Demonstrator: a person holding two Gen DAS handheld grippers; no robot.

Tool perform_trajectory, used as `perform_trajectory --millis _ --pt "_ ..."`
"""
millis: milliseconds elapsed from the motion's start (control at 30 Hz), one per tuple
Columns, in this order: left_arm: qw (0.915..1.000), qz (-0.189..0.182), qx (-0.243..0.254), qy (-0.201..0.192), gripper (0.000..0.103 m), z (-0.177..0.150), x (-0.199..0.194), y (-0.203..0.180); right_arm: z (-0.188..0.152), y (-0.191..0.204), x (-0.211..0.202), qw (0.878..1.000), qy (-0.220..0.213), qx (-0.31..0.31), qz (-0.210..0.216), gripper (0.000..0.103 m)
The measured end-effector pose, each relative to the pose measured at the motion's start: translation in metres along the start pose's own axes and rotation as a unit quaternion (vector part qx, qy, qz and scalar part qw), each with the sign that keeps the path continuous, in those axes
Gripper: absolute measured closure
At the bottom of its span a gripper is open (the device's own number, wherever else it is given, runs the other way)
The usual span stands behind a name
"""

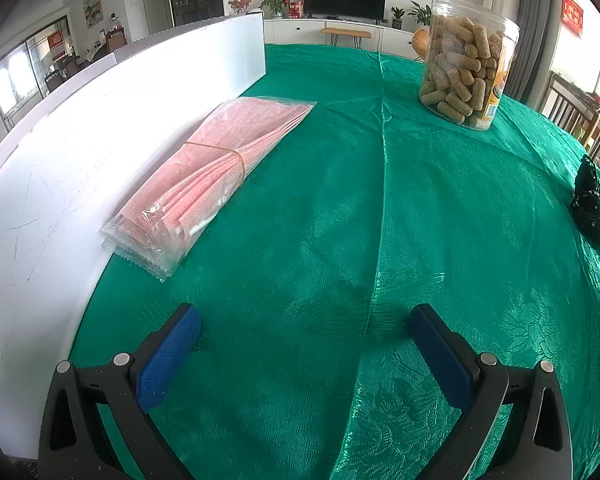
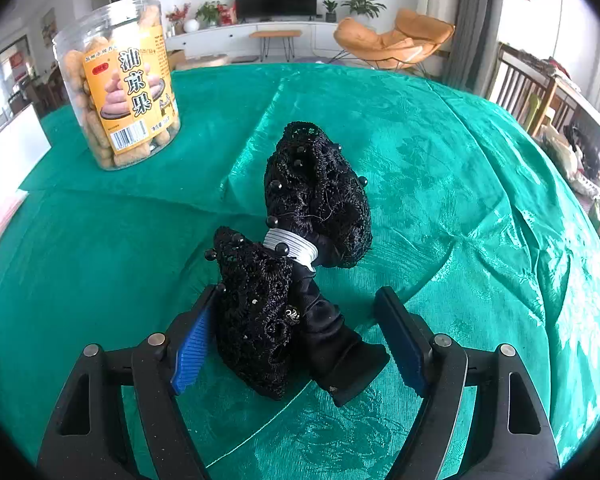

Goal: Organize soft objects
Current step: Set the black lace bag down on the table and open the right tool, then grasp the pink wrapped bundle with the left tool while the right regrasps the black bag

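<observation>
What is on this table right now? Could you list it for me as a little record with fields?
surface: green tablecloth
left hand-held gripper: open, over bare cloth
right hand-held gripper: open, around the near end of the black lace hair bow
bow: lying on the cloth, silver band in the middle
pink face masks: bagged, beside the white board
snack jar: upright, at the back

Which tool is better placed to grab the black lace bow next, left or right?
Right. The right tool is open with the black lace bow already lying between its fingers. The left tool is open over bare green tablecloth, with the bow far off at that view's right edge.
</observation>
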State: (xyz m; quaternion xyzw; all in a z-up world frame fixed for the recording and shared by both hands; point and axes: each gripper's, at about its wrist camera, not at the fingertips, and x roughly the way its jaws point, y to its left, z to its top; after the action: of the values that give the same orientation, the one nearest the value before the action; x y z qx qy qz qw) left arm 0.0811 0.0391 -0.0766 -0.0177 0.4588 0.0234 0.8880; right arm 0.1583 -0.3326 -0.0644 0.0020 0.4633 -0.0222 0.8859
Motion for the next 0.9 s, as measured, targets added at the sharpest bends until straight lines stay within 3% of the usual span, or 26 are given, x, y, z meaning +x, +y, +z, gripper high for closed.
perform_trajectory --millis 433,533,667,767,900 --pt "0.9999 0.009 0.001 -0.006 0.0 0.0 -0.002 -0.001 0.0 0.0 0.0 1.0 0.0 0.0 0.0 0.023" --pt "0.9974 0.031 0.035 -0.055 0.001 0.0 -0.02 -0.015 0.0 -0.001 0.001 1.0 0.0 0.0 0.0 0.023" --pt "0.9823 0.077 0.114 -0.128 0.0 0.0 -0.044 -0.046 0.002 -0.002 0.002 1.0 0.0 0.0 0.0 0.023" --pt "0.9733 0.111 0.145 -0.139 0.0 0.022 -0.039 -0.054 -0.001 0.001 -0.001 1.0 0.0 0.0 0.0 0.023" --pt "0.9763 0.129 0.139 -0.104 0.0 0.079 -0.01 -0.036 0.0 0.001 0.0 1.0 0.0 0.0 0.0 0.023"
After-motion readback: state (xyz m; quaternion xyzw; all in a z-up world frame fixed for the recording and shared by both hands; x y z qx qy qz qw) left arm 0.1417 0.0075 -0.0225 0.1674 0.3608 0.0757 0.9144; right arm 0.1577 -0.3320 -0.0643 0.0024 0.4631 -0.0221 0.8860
